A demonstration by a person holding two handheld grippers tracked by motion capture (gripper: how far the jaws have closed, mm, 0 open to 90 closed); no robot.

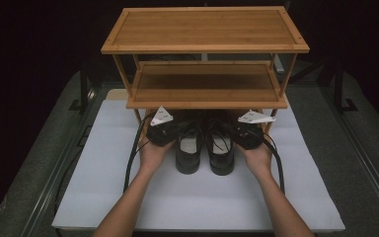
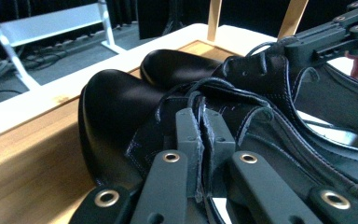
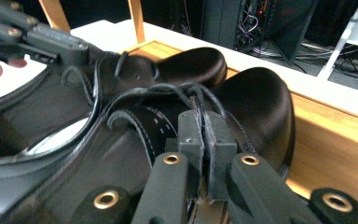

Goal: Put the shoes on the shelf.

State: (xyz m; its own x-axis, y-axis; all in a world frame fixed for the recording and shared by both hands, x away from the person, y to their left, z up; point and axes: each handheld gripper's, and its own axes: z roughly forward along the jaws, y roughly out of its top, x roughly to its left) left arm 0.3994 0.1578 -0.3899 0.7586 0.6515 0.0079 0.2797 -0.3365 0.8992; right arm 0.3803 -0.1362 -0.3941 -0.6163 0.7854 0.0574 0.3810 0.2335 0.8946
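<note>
Left gripper (image 2: 200,140): jaws pinched together on the upper edge of the left shoe (image 2: 121,116), thin leather and lace sandwiched between the pads. Right gripper (image 3: 204,140): same, clenched on the upper edge of the right shoe (image 3: 256,98) by the laces. In the high view the left gripper (image 1: 161,129) and right gripper (image 1: 249,131) sit at the outer sides of the pair, each with a hand cupped under it.

Location: left shoe (image 1: 188,148) and right shoe (image 1: 220,148) side by side, touching or nearly so. Toes are tucked under the rack (image 1: 205,29), on or just over its bottom shelf (image 3: 335,135); heels stick out over the white mat (image 1: 128,197) toward the person. Can't tell whether soles are resting or lifted slightly.

Handling, my read: leather dress shoes, moderate weight, stiff sole and toe cap, soft flap where gripped. Holding by the upper edge means the shoe will hang and swing toe-down if raised; the flap may deform or slide out. Polished leather is slippery, so the stitched rim or heel collar gives better bite than the toe.

Look: glossy black, rounded toes, black laces loose, visible stitching along the edge, pale insoles.
</note>
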